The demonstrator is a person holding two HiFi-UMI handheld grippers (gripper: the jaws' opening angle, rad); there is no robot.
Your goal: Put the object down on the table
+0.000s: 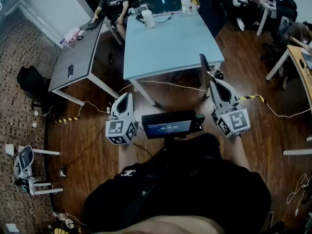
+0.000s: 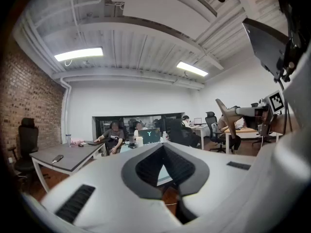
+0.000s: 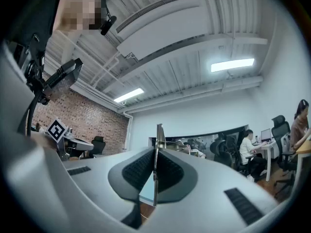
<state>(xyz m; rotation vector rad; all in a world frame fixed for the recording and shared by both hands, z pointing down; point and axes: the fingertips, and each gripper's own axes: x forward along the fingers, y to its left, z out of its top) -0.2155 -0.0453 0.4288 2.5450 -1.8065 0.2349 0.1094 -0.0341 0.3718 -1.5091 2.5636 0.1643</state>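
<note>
The right claw [image 1: 213,82] clamps a thin flat object [image 1: 204,63] edge-on, its long axis running out past the jaws toward the table [image 1: 170,48] ahead and below; the left claw [image 1: 124,100] gapes empty alongside.

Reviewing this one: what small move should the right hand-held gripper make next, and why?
Probably ease the right hand-held gripper forward over the light blue table before lowering. Its jaws are clamped on a thin flat object, seen edge-on. In the head view the gripper appears to hang over the wooden floor, short of the table's near edge.
</note>
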